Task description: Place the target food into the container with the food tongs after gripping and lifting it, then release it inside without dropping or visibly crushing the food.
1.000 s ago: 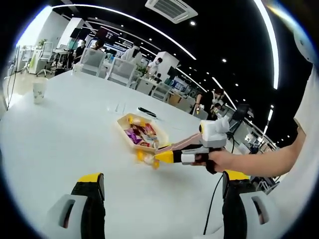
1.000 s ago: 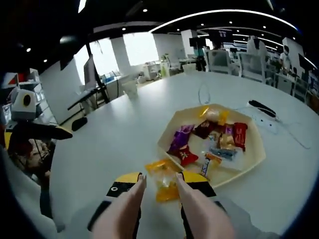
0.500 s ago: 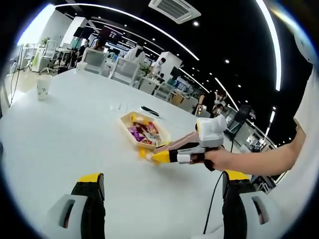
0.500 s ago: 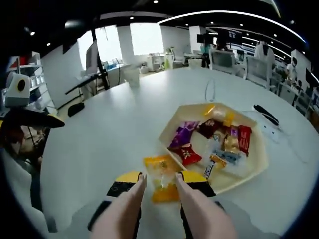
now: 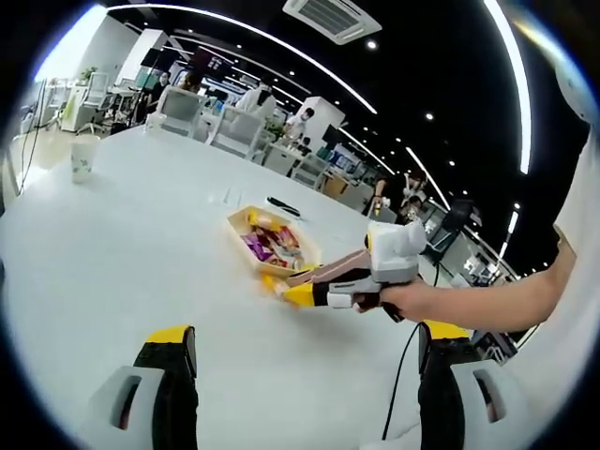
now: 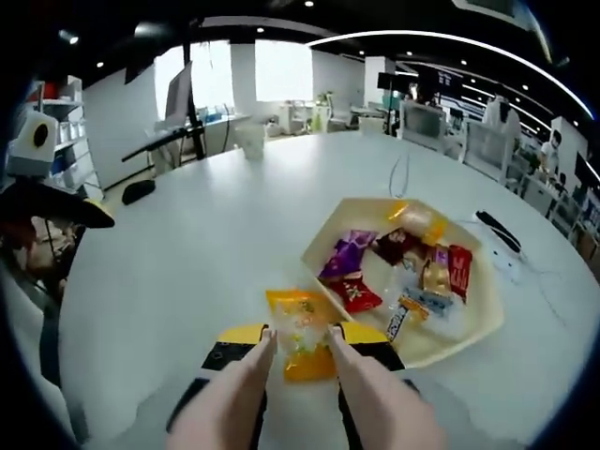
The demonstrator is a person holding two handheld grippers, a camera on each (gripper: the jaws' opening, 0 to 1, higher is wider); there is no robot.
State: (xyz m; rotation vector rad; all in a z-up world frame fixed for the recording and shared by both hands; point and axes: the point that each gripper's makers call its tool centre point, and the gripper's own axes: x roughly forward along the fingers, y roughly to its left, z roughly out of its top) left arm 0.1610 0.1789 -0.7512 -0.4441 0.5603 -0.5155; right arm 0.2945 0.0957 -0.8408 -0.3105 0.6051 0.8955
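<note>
My right gripper (image 6: 302,339) is shut on a pair of pink food tongs (image 6: 248,384), whose two arms run forward between its yellow-and-black jaws. The tong tips pinch an orange wrapped snack (image 6: 298,328) just outside the near-left rim of a beige tray (image 6: 349,220) that holds several wrapped sweets. From the left gripper view, the right gripper (image 5: 305,294) comes in from the right in a person's hand (image 5: 412,302), with the orange snack (image 5: 272,284) beside the tray (image 5: 246,251). My left gripper (image 5: 307,333) stands wide open over bare table, nothing between its fingers.
A paper cup (image 5: 82,159) (image 6: 251,141) stands far off on the round white table. A black pen-like object (image 6: 497,230) and thin cables lie beyond the tray. A black cable (image 5: 403,375) hangs under the hand. Chairs and people are past the table's far edge.
The tongs keep hold of the orange snack, which has drawn a little nearer the tray's rim. The right view has shifted slightly. The left gripper stays open.
</note>
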